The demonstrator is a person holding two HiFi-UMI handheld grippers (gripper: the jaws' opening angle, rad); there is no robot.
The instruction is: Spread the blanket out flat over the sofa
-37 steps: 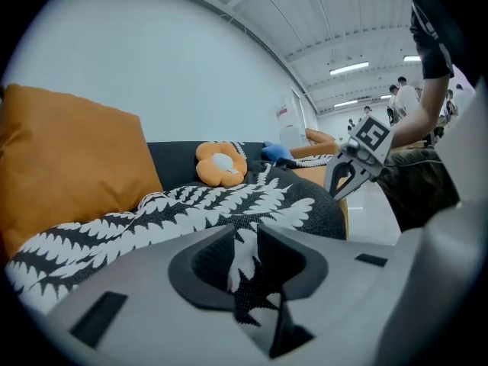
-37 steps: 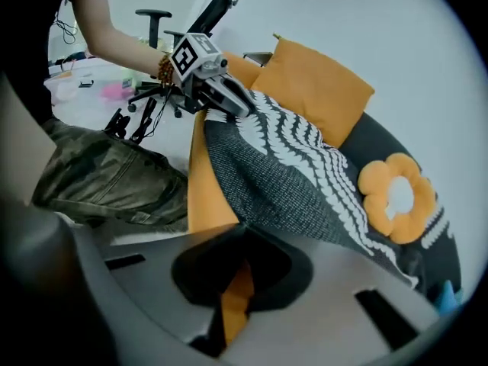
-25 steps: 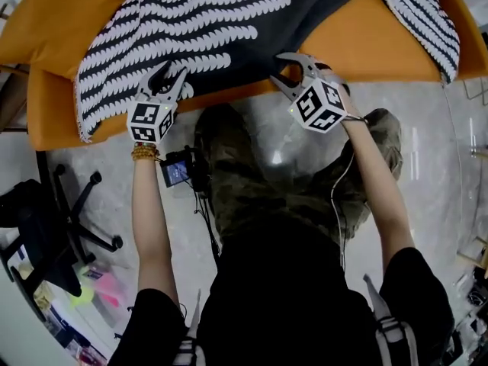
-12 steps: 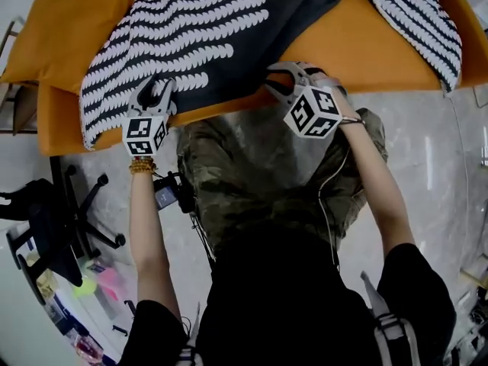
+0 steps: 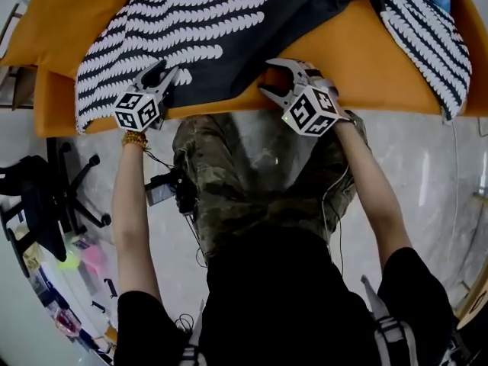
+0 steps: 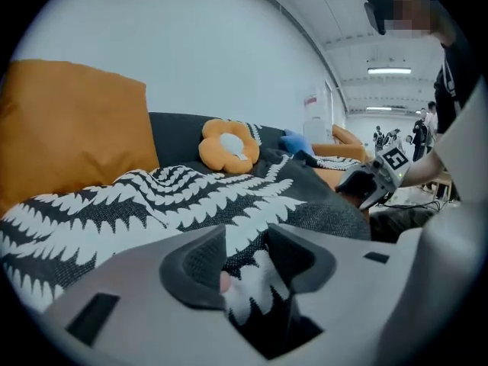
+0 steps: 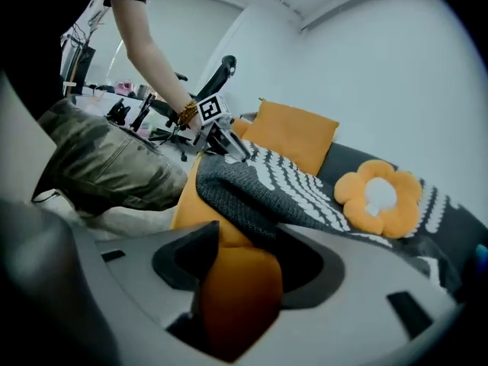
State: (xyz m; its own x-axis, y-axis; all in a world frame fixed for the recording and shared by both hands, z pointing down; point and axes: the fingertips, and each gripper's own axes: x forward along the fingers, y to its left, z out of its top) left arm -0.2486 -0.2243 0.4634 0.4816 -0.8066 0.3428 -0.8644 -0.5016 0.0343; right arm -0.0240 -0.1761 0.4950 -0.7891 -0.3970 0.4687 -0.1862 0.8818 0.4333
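Observation:
The black blanket [image 5: 213, 29] with white leaf rows lies rumpled over the orange sofa [image 5: 366, 59], its near edge at the seat front. My left gripper [image 5: 166, 69] pinches that edge near the left corner. In the left gripper view the fabric [image 6: 152, 204] fills the gap of the left gripper [image 6: 248, 261], whose jaws are opening. My right gripper [image 5: 267, 77] is at the same edge further right, its jaws opening. In the right gripper view the right gripper [image 7: 248, 258] straddles the orange seat edge, with the blanket's hem [image 7: 259, 189] just past the jaws and not pinched.
An orange flower cushion [image 6: 229, 147] lies on the blanket at the back. An orange back cushion [image 6: 69, 128] stands at the sofa's left end. A black office chair [image 5: 38, 204] stands on the floor at the left. My legs [image 5: 252, 174] are close against the sofa front.
The left gripper has shifted left and up along the blanket's edge. The right gripper stays at the edge; its jaws narrowed, then spread wide again with the hem out of them.

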